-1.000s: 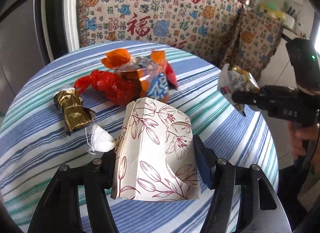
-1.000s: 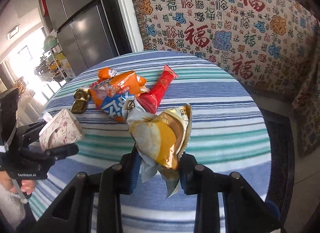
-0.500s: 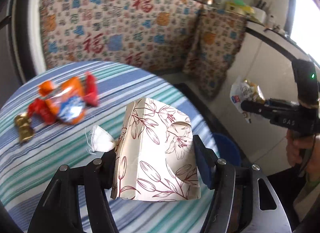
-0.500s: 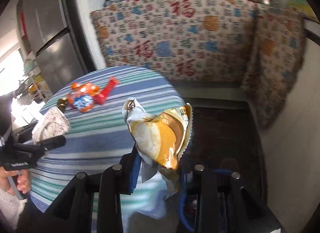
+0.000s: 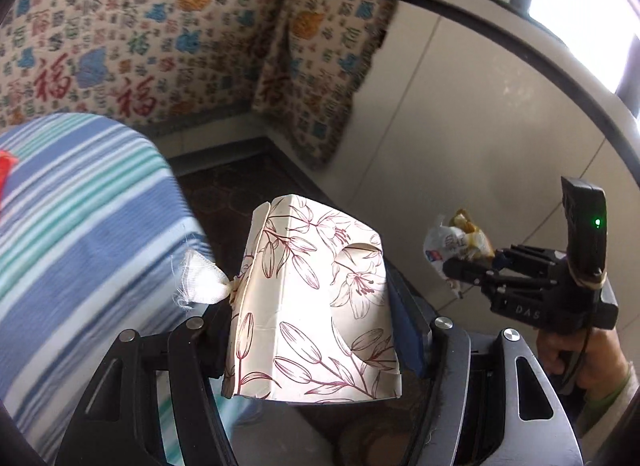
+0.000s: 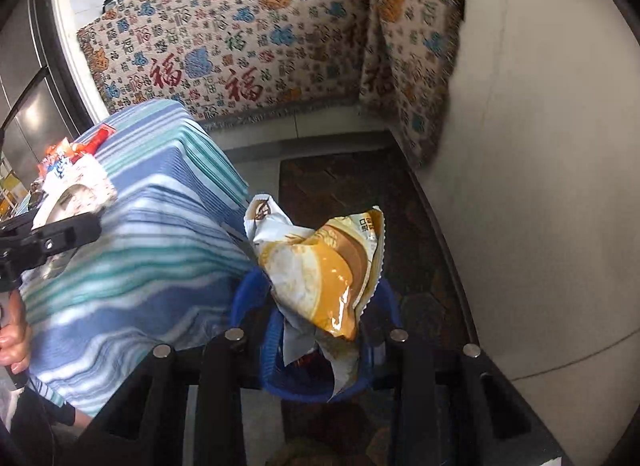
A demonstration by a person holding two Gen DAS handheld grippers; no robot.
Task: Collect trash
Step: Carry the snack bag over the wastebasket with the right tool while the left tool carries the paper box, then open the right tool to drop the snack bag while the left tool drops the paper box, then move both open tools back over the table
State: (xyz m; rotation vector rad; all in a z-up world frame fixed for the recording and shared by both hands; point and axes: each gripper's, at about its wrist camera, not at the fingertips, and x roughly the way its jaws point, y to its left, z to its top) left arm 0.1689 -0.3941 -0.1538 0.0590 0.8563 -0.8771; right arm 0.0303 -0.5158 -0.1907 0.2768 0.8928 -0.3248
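My left gripper is shut on a crushed white carton with a maroon flower print; a scrap of white gauze hangs at its left edge. In the left wrist view the carton is held past the table's edge, above the dark floor. My right gripper is shut on a crumpled yellow and white snack bag, held right above a blue bin on the floor. That bag and the right gripper also show at the right in the left wrist view. The left gripper with the carton shows at the left in the right wrist view.
A round table with a blue and green striped cloth stands at the left, with red and orange wrappers lying on it. A patterned cloth covers the counter behind. A white cabinet wall rises at the right, and a dark mat lies on the floor.
Both grippers have swung right, off the table, each keeping its load. The snack bag now hangs above the blue bin and the carton is past the table edge.
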